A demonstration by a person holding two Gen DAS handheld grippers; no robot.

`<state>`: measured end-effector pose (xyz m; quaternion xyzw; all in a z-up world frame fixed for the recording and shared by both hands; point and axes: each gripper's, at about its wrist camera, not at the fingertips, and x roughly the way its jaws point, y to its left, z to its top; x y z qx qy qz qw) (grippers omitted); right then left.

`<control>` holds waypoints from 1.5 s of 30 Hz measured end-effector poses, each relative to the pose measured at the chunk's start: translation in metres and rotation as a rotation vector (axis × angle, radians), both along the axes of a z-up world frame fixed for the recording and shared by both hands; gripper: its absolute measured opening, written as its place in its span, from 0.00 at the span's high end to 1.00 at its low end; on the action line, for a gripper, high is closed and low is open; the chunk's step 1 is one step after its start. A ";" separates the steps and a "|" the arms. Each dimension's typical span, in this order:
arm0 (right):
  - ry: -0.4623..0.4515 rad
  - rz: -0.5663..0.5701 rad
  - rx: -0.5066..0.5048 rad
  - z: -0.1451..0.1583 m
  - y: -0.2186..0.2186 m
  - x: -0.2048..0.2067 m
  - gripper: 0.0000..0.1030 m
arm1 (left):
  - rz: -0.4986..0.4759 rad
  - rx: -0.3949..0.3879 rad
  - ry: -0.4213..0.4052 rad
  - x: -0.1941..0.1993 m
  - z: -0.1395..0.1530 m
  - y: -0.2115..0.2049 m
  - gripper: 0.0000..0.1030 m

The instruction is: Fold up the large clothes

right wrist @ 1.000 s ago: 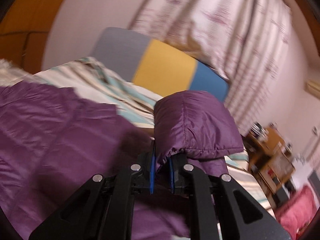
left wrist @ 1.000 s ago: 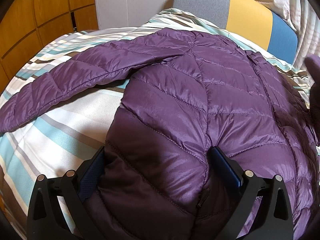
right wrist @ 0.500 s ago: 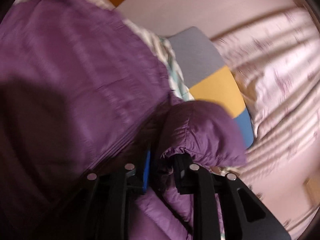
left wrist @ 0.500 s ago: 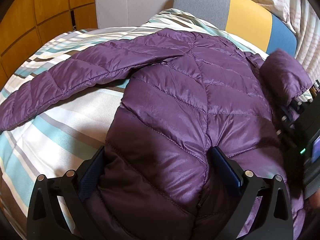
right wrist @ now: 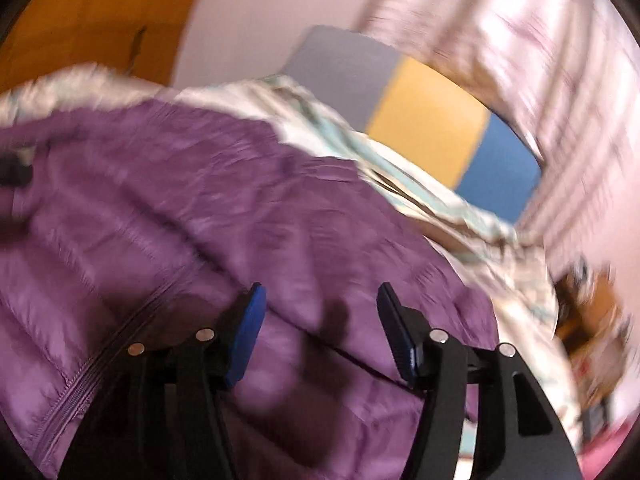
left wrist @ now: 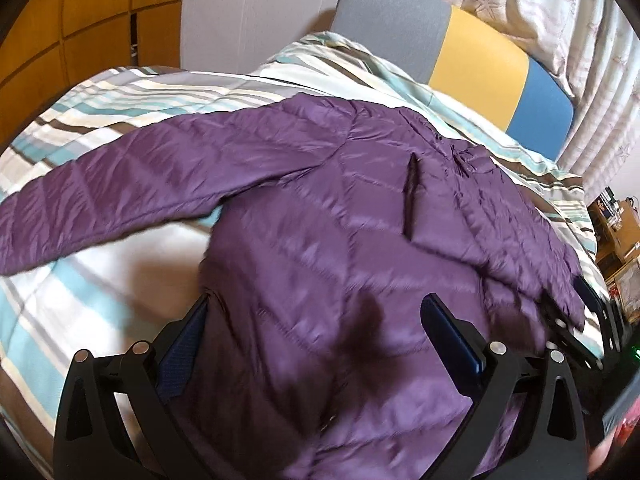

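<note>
Purple jacket [right wrist: 168, 216] beneath opening right jaws, unclamped, left jaws astride hem

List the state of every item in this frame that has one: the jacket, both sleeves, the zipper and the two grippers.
Purple jacket: spread on the striped bedding, unfolded.
Far sleeve: stretched out over the bedding.
Near sleeve: folded across the body.
Zipper: looks closed; the view is blurred.
Left gripper: open, fingers either side of the hem.
Right gripper: opening, nothing pinched.
</note>
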<state>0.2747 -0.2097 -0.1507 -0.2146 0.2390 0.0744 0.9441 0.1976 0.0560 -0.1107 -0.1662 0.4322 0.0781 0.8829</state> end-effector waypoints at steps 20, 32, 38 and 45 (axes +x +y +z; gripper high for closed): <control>0.172 -0.325 0.388 -0.017 -0.106 0.019 0.34 | 0.326 0.013 -0.199 -0.064 0.042 0.007 0.03; 0.132 -0.295 0.422 -0.015 -0.108 0.008 0.33 | -0.160 0.200 -0.099 0.108 0.000 -0.090 0.37; 0.046 -0.314 0.536 -0.007 -0.128 -0.011 0.33 | -0.166 0.185 -0.023 0.118 -0.043 -0.082 0.64; 0.043 -0.355 0.588 0.009 -0.143 -0.009 0.39 | -0.092 0.192 -0.060 0.086 -0.043 -0.071 0.67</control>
